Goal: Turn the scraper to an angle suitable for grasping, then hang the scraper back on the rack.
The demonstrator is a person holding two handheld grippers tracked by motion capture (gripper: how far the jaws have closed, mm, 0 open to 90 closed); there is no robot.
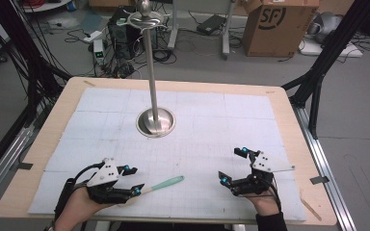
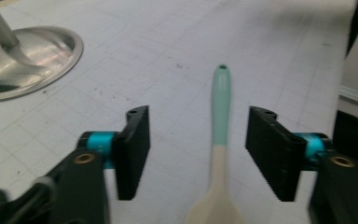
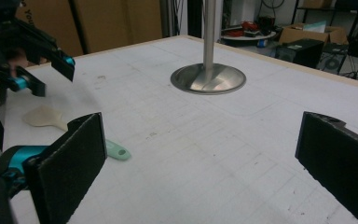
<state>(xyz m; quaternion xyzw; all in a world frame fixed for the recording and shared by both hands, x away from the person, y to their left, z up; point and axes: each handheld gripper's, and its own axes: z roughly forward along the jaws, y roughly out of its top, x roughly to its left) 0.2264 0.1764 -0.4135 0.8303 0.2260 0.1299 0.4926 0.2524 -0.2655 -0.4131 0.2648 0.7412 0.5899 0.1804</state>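
A spatula with a mint-green handle and a cream head (image 1: 166, 183) lies flat on the white mat near the table's front edge. My left gripper (image 1: 135, 180) is over its head end, low above the mat. In the left gripper view the spatula (image 2: 220, 116) runs between the two jaws of the left gripper (image 2: 198, 140), which stand apart without touching it. My right gripper (image 1: 233, 166) rests at the front right, open wide with nothing between its jaws (image 3: 200, 158). The right gripper view also has the spatula (image 3: 42, 116) and the left gripper (image 3: 42, 70) at its left.
A steel stand with a round base (image 1: 156, 122) and a tall pole stands in the middle of the mat (image 1: 221, 120). The wooden table edge (image 1: 298, 144) rims the mat. Beyond the table are a cardboard box (image 1: 279, 26), cables and black frame legs.
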